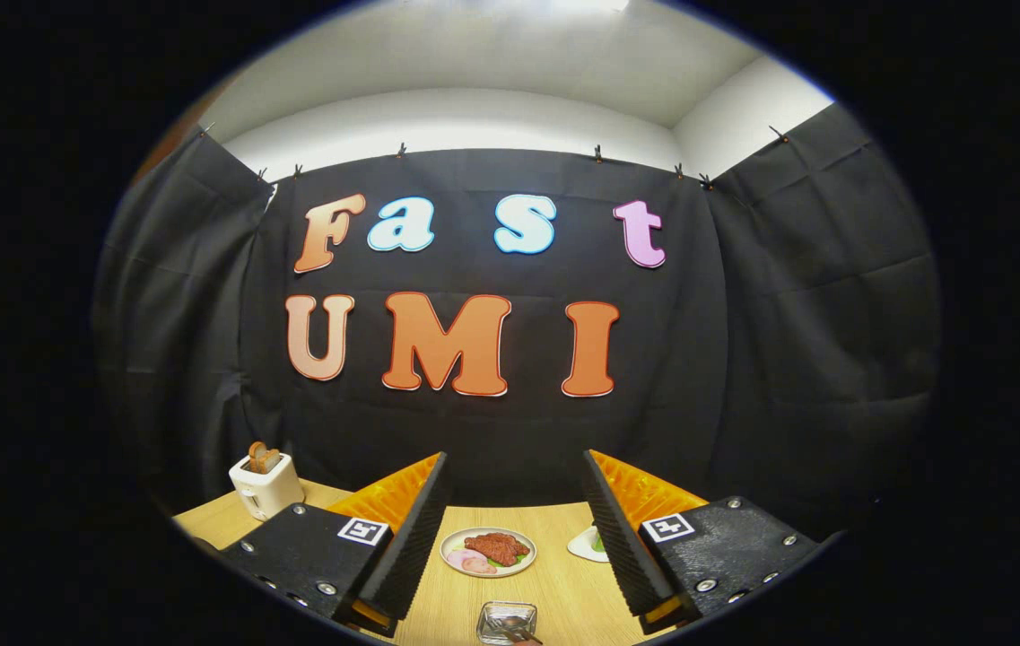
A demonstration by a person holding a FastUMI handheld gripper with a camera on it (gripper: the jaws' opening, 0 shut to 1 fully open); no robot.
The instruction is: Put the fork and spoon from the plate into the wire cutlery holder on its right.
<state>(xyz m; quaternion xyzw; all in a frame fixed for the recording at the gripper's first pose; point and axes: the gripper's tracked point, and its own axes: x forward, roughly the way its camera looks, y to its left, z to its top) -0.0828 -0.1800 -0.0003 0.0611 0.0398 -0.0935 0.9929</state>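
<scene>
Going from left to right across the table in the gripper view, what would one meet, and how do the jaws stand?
Toaster → plate of food → white dish, partly hidden behind a finger. The gripper has its jaws open and empty.

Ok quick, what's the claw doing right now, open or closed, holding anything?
Claw: open, fingers spread wide, holding nothing. The plate of food lies on the table between the fingers, untouched.
</scene>
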